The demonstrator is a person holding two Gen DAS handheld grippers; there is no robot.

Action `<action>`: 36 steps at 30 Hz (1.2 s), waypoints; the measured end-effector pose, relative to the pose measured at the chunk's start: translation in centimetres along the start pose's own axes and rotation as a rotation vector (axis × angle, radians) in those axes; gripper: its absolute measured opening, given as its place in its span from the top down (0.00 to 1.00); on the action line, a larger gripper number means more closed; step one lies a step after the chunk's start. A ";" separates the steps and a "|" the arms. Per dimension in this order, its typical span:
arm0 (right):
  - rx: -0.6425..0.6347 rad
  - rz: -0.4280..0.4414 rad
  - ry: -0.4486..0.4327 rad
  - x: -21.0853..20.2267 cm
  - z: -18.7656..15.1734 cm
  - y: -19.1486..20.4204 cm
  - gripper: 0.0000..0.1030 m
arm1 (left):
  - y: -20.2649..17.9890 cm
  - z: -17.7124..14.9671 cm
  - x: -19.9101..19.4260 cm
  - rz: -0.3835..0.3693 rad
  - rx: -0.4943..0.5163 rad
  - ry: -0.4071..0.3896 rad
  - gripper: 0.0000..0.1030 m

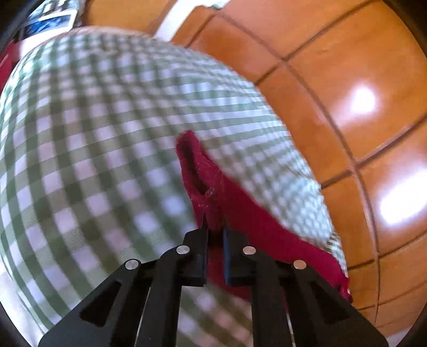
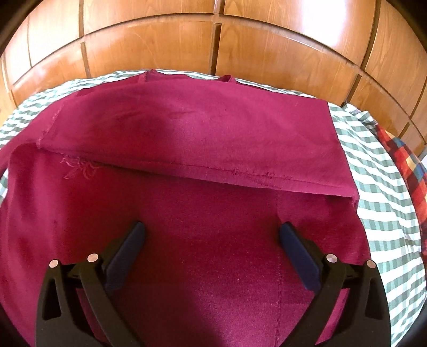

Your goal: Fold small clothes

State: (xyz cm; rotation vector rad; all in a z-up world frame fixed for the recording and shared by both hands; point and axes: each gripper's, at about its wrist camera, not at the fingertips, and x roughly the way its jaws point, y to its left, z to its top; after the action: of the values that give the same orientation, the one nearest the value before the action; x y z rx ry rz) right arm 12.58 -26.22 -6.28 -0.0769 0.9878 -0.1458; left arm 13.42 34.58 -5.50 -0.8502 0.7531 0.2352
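A dark red cloth (image 2: 200, 138) lies on a green-and-white checked cover (image 2: 379, 208), its far part folded over toward me with a frayed hem across the middle. My right gripper (image 2: 212, 229) is open, hovering just over the cloth's near part, holding nothing. In the left wrist view my left gripper (image 1: 214, 227) is shut on an edge of the red cloth (image 1: 213, 186) and lifts it above the checked cover (image 1: 93, 146). That view is blurred.
Orange-brown wooden panelled doors (image 2: 160, 45) stand right behind the covered surface and also show in the left wrist view (image 1: 347, 80). A red, blue and yellow plaid fabric (image 2: 405, 160) lies at the right edge. Printed papers (image 1: 50, 21) lie at far left.
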 end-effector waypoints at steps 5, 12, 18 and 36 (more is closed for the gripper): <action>0.005 -0.032 0.001 -0.2 -0.1 0.3 0.04 | -6.9 -1.9 -1.3 -0.141 0.131 -0.015 0.93; 0.024 -0.032 0.010 -0.3 0.0 0.1 0.04 | -16.2 -8.8 0.3 -0.261 0.303 0.154 0.83; 0.050 -0.029 0.043 -1.2 1.0 0.0 0.08 | -19.0 -14.5 3.0 -0.244 0.459 0.269 0.86; 0.261 0.922 0.239 0.3 7.9 13.7 0.14 | -18.1 -16.9 1.7 -0.244 0.614 0.241 0.83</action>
State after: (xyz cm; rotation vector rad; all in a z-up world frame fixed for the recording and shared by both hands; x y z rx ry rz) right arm 20.50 -12.70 -3.97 0.6432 1.1463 0.5741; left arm 14.62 9.90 -3.07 -0.3777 0.8722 -0.3130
